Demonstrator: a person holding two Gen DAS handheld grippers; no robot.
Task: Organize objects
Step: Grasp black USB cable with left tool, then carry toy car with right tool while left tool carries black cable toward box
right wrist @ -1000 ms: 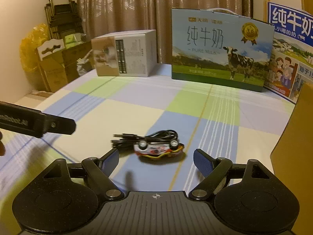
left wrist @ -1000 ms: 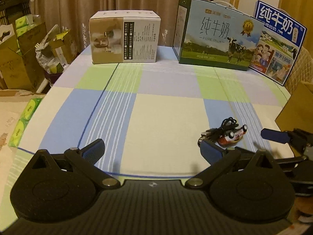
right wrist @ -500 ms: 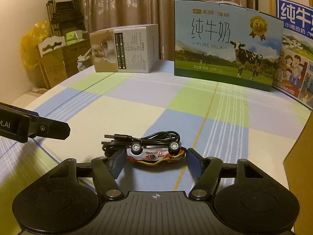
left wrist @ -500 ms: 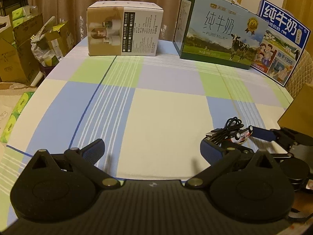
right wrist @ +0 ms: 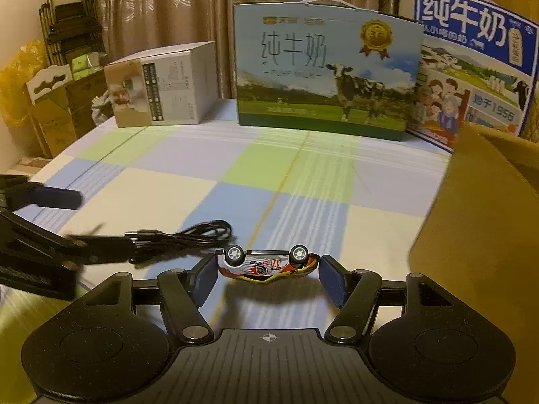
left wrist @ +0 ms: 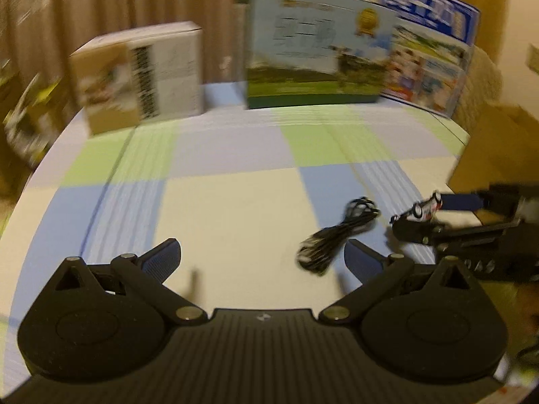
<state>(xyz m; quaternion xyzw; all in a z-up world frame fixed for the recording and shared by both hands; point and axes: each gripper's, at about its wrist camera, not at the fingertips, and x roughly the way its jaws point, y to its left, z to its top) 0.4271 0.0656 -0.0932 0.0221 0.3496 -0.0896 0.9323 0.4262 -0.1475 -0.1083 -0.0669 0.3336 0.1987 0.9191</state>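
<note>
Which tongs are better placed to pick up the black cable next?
Left, probably. The left tongs are open and empty, with the black cable lying just ahead of the right-hand finger. The right tongs are occupied, shut on the toy car.

1. I count one toy car point(right wrist: 266, 263).
2. One coiled black cable point(right wrist: 188, 235).
3. Two milk cartons point(right wrist: 326, 70).
4. One white box point(right wrist: 161, 87).
5. One brown cardboard box point(right wrist: 485, 222).

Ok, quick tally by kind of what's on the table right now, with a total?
Milk cartons: 2, green and blue
White box: 1
Toy car: 1, in the right gripper
Black cable: 1
Total: 5
</note>
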